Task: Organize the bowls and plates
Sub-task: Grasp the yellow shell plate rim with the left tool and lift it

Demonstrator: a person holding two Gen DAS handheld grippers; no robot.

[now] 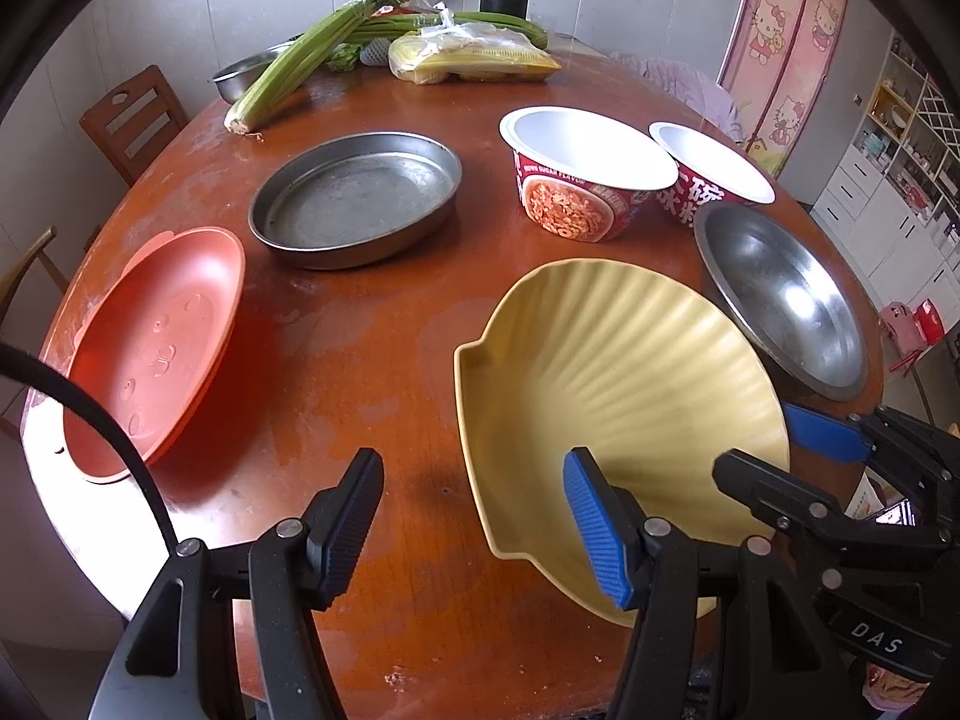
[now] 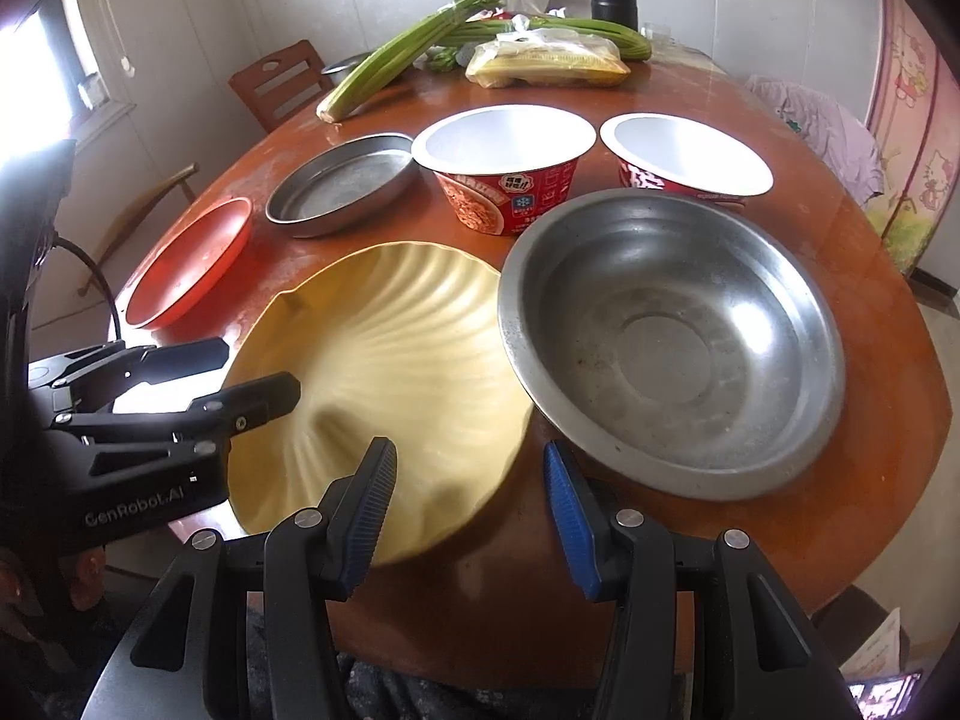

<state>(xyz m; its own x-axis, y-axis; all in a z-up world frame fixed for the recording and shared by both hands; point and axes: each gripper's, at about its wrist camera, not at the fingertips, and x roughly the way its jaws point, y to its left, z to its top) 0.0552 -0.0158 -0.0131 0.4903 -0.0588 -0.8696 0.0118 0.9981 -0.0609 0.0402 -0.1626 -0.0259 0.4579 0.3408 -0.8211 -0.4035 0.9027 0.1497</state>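
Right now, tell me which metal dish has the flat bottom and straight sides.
The round steel pan beside the orange plate. The other metal dish, the steel bowl near the yellow shell plate, curves inward.

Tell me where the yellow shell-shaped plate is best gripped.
Grip the yellow plate at its near rim, coming from the table's near edge. That rim looks thin and juts past the edge, so one finger could likely slip under; its right side tucks beneath the steel bowl.
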